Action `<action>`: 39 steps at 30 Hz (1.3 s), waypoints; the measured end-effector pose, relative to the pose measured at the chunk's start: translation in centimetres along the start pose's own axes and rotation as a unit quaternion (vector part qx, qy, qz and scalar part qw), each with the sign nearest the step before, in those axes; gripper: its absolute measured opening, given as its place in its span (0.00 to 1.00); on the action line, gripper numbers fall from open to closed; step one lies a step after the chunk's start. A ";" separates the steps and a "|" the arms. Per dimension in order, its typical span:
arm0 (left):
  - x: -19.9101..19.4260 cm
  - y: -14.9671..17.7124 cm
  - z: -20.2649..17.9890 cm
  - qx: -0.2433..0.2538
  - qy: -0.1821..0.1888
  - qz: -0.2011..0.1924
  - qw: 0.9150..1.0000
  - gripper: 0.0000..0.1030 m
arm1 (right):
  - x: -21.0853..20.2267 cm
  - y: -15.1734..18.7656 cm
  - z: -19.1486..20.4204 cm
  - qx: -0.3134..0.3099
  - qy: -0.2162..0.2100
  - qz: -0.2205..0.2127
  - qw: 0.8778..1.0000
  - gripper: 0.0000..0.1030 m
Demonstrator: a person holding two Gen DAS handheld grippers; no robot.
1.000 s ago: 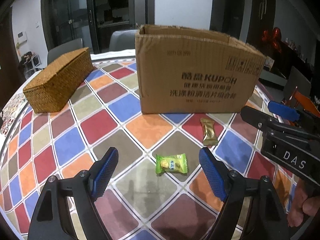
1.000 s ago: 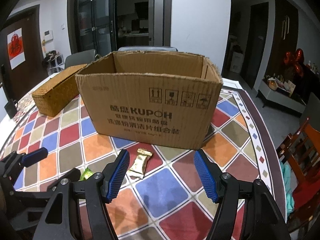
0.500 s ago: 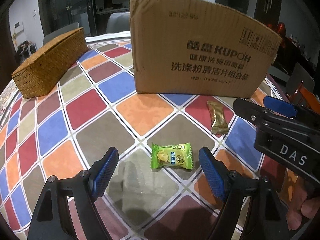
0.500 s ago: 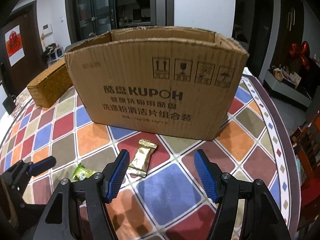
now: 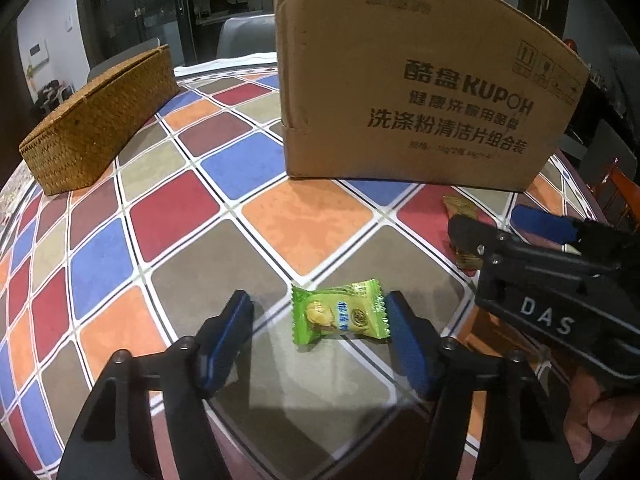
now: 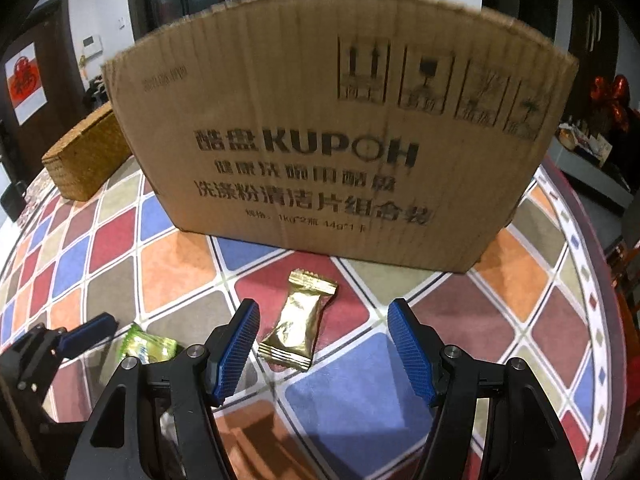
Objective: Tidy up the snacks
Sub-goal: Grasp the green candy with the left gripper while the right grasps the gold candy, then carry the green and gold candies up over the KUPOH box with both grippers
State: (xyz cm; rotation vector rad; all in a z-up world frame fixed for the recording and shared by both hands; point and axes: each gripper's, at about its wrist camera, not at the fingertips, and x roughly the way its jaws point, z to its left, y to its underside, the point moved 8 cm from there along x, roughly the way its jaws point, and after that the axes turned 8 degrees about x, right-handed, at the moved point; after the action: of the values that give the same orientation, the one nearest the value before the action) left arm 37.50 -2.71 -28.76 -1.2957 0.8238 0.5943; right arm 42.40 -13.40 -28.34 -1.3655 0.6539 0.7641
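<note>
Two sweets lie on the table in front of a cardboard box.

The left gripper (image 5: 320, 334) has been closing around the green sweet (image 5: 339, 317), not yet gripping; the right gripper (image 6: 322, 346) is open, gold sweet (image 6: 298, 326) between its fingers. Contents of the box (image 6: 332, 140) and the far-left basket (image 5: 96, 120) cannot be seen.

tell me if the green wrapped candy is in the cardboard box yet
Not yet: the green wrapped candy lies on the checked tablecloth, before the cardboard box.

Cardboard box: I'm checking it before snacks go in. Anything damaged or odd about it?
Only slight wear: the cardboard box has a creased, dented left front corner edge. It stands upright on the table; its inside is hidden.
</note>
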 end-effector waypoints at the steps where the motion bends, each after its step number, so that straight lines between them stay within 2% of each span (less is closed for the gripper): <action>1: 0.0 0.0 0.2 -0.001 0.000 -0.001 1.000 0.59 | 0.3 0.1 0.0 0.001 0.001 0.002 1.000 0.63; 8: -0.4 0.2 1.2 -0.014 -0.006 -0.014 1.000 0.43 | 1.1 0.5 0.2 -0.001 0.005 0.003 1.000 0.47; 13: -0.5 0.2 1.5 -0.021 0.000 -0.017 1.000 0.32 | 1.3 0.3 0.5 -0.002 0.006 0.002 1.000 0.25; 23: -0.7 0.1 1.7 -0.024 0.009 -0.017 1.000 0.26 | 0.4 -0.1 1.0 -0.006 -0.001 -0.005 1.000 0.22; 28: -1.2 0.0 1.8 -0.026 0.010 -0.022 0.999 0.19 | -0.4 -0.3 1.0 -0.004 -0.003 -0.009 1.000 0.22; 39: -2.4 0.1 1.9 -0.027 0.010 -0.029 0.999 0.14 | -2.3 -0.4 0.8 -0.003 -0.008 -0.018 1.000 0.22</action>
State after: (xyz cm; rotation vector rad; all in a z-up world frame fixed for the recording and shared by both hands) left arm 36.37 -0.64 -26.75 -1.3728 0.7880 0.5618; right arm 41.29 -12.84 -26.18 -1.3717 0.6124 0.7475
